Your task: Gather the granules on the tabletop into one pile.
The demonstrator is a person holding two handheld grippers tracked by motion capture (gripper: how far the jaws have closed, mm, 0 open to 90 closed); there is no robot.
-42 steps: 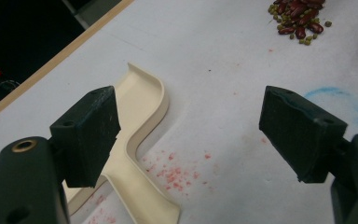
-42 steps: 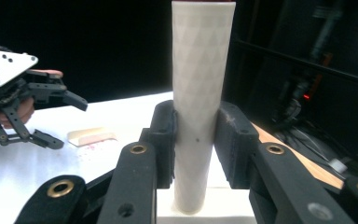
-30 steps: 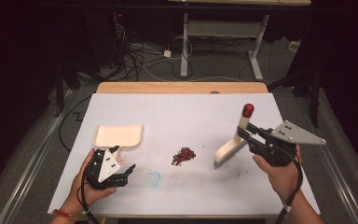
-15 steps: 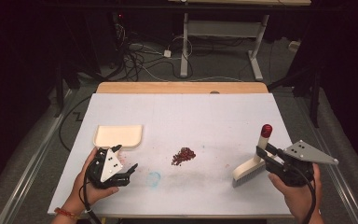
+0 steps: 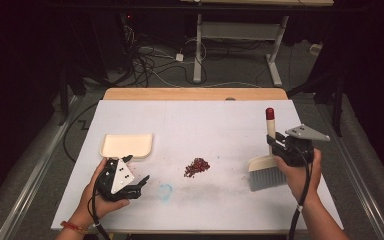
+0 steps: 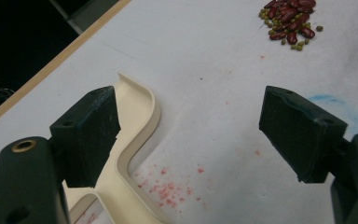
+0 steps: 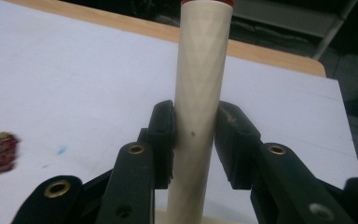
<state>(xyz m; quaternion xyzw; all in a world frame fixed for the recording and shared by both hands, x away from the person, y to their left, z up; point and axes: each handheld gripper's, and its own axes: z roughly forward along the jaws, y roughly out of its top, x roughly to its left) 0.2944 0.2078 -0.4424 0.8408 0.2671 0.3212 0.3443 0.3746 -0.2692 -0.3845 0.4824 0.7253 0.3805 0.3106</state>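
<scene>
Right gripper [image 5: 276, 145] holds the brush [image 5: 266, 167] tight by its handle, which points up, and the bean pile [image 5: 197, 167] lies to its left, about halfway to the left gripper [image 5: 141, 184], whose jaws stand wide beside the dustpan [image 5: 127, 146].

Nothing here is showing any readable writing: no label, brand, number or sign is appearing on anything in these views.
</scene>
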